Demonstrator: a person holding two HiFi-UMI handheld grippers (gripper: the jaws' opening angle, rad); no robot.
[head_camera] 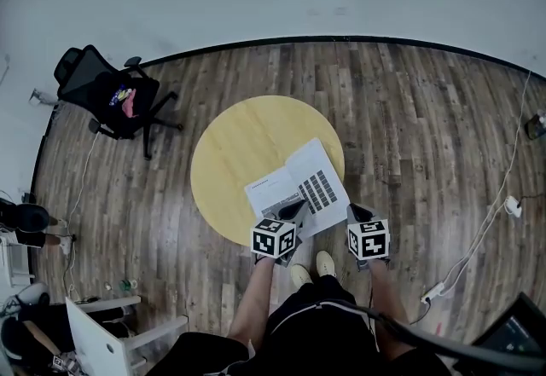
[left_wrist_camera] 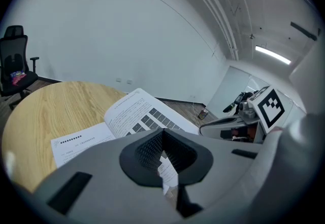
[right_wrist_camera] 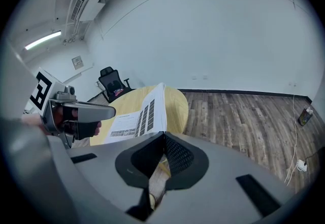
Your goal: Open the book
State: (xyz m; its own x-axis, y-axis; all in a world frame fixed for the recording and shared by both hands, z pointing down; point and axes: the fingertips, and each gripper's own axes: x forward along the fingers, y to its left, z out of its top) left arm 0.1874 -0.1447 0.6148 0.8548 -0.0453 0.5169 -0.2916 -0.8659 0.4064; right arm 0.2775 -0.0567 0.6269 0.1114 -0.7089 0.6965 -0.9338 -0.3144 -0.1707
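Already spread open, the white printed book (head_camera: 299,187) lies on the round pale-wood table (head_camera: 226,140), its spine running away from the person. The left gripper (head_camera: 293,211) pinches its near edge, while the right gripper (head_camera: 353,212) appears clamped on the right page's corner.

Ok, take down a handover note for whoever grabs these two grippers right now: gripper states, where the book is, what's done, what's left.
Left gripper: jaws closed on a printed page at the near edge of the book.
Right gripper: jaws shut at the book's right edge. I cannot tell whether they pinch a page.
Book: open on the round table, at the edge nearest the person, with the right-hand page raised off flat.
Done: the book is open.
Left: probably only to let the pages settle, release, and draw both grippers back.
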